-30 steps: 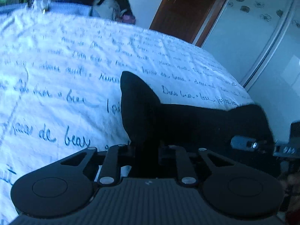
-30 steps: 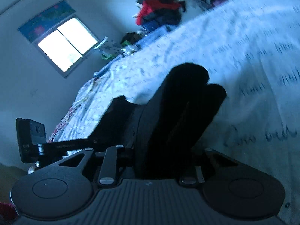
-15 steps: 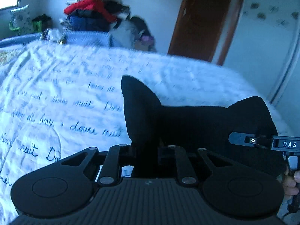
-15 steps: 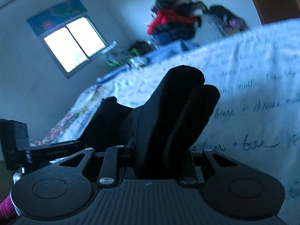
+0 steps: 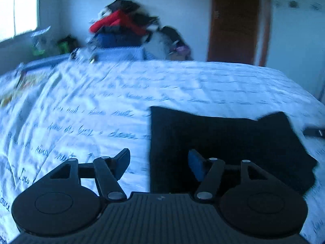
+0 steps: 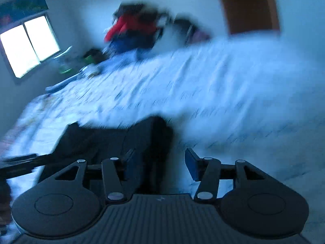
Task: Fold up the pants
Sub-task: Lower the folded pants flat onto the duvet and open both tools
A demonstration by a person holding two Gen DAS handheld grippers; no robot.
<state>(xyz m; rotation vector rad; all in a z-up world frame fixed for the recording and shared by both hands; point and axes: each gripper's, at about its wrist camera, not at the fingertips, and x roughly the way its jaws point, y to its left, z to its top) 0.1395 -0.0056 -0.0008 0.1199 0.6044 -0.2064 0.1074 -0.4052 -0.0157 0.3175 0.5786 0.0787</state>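
Moved: black pants (image 5: 227,142) were pinched up in both grippers a sec ago; now they lie flat on the bed. Both sets of jaws have just been opening.
Left gripper (image 5: 160,162): jaws wide, pads off the cloth; the pants' left edge runs up between the fingers, right finger over the fabric, left finger over the bedspread (image 5: 101,105).
Right gripper (image 6: 160,162): jaws apart, no grip; left finger over the pants (image 6: 113,140), right finger over the bedspread (image 6: 233,93).
Pants place: near edge of the bed, just ahead of both grippers, folded into a dark block.
Pants axis: long side runs left-right across the bed's near edge in left wrist view; which end is the waist, can't tell.
Hidden/cut off: pants' near edge is behind the gripper bodies in both views. Right wrist view heavily motion-blurred, cloth outline soft. Other gripper shows only as a dark tip at the frame edge.
Background: clothes pile (image 5: 124,26) past the bed's far side, window (image 5: 18,12) left of it, brown door (image 5: 233,20) right of it.
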